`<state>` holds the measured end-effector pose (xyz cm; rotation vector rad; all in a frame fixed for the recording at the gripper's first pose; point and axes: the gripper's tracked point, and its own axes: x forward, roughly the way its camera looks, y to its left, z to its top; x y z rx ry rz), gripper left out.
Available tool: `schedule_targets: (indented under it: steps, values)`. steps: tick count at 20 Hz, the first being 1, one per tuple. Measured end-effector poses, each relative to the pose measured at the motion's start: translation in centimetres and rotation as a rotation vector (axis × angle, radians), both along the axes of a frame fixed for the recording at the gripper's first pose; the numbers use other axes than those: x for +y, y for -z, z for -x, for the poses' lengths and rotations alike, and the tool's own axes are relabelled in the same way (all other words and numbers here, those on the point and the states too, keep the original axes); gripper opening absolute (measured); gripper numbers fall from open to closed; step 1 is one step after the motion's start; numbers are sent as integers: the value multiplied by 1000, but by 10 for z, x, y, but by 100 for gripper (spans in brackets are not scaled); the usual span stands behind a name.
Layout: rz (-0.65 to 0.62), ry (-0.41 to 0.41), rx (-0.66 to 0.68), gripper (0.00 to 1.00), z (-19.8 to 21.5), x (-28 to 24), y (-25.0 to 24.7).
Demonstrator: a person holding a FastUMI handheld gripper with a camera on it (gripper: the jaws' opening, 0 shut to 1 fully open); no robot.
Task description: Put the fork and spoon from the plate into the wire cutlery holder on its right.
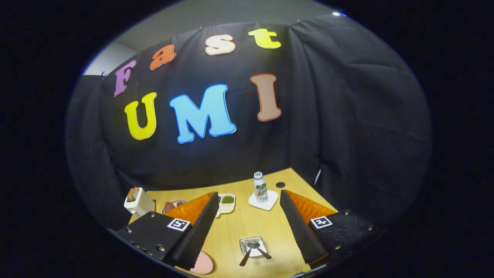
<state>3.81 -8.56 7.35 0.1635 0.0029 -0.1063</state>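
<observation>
Here, you hold the gripper (pixel 247 210) with its ridged fingers spread wide above a pale wooden table (pixel 235 227) walled in black cloth. Between them at 6 o'clock, a small square glass plate (pixel 253 246) carries the fork (pixel 263 252) and spoon (pixel 247 253), crossed.

The left finger (pixel 193 235) of the gripper (pixel 251 227) hides most of the pink plate (pixel 203 265), and also part of the dish (pixel 174 205) behind it. In the small clear container (pixel 252 245) between the fingers lie two utensils (pixel 254 251) (too small to tell which is the fork). The bottle (pixel 261 187) beyond that container has a label too small to read.
</observation>
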Motion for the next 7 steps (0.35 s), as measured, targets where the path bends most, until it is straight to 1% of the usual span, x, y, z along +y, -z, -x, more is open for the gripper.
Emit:
schedule_targets:
  steps: [4, 7]
  values:
    - [81, 75, -192, 97, 33, -12, -40]
    - [102, 93, -246, 97, 44, -14, -52]
